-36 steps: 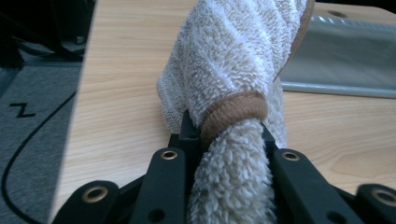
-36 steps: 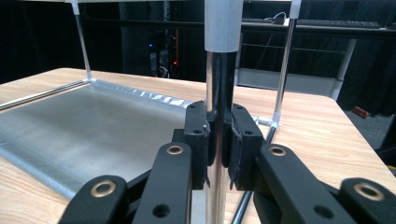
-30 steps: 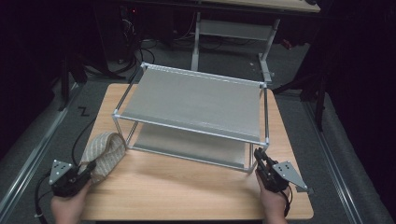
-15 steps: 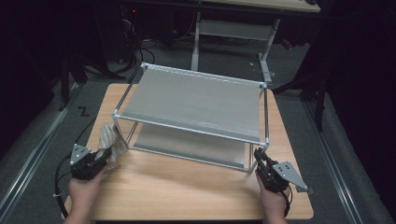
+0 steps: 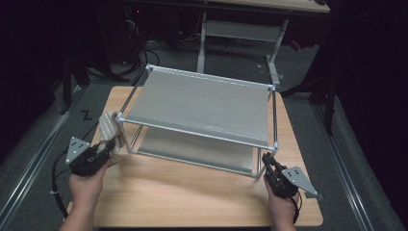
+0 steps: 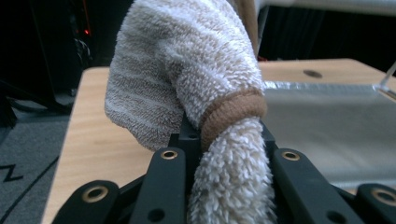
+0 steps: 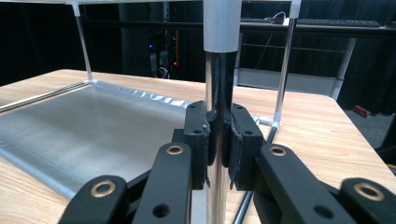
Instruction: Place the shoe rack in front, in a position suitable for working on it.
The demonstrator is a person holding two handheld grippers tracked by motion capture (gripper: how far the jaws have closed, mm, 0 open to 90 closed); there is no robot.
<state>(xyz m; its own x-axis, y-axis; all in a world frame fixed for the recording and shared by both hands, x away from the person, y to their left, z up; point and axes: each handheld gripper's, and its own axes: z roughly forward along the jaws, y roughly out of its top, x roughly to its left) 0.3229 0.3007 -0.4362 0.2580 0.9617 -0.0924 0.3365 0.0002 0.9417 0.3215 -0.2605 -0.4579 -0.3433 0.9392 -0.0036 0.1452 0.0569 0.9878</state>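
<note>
nearest the person, the left gripper (image 5: pixel 107 147) is clamped on a cream towelling cloth (image 5: pixel 112 129); in the left gripper view the cloth (image 6: pixel 219 154) is pinched between the two black jaws, a tan band around it just above the grip, and the loose bulk flops over to the left. in the high view the cloth hangs at the near-left corner post of the rack (image 5: pixel 202 103), touching or just beside that post; which of the two cannot be told. the left hand (image 5: pixel 86 185) sits over the near-left part of the wooden table (image 5: pixel 183 192).

the right gripper (image 5: pixel 267 163) is closed narrowly on the rack's near-right upright post (image 5: pixel 275 126). the right gripper view shows the chrome post (image 7: pixel 218 93) standing upright between the pads, both pressing on it, low down near the bottom shelf. the right hand (image 5: pixel 283 204) rests near the table's near-right edge.

further out, the rack stands square on the table: a grey metal top shelf on four thin posts, and a lower shelf (image 5: pixel 192 149) just above the tabletop.

beyond the table, a second table frame (image 5: pixel 240 33) stands on the dark floor.
</note>
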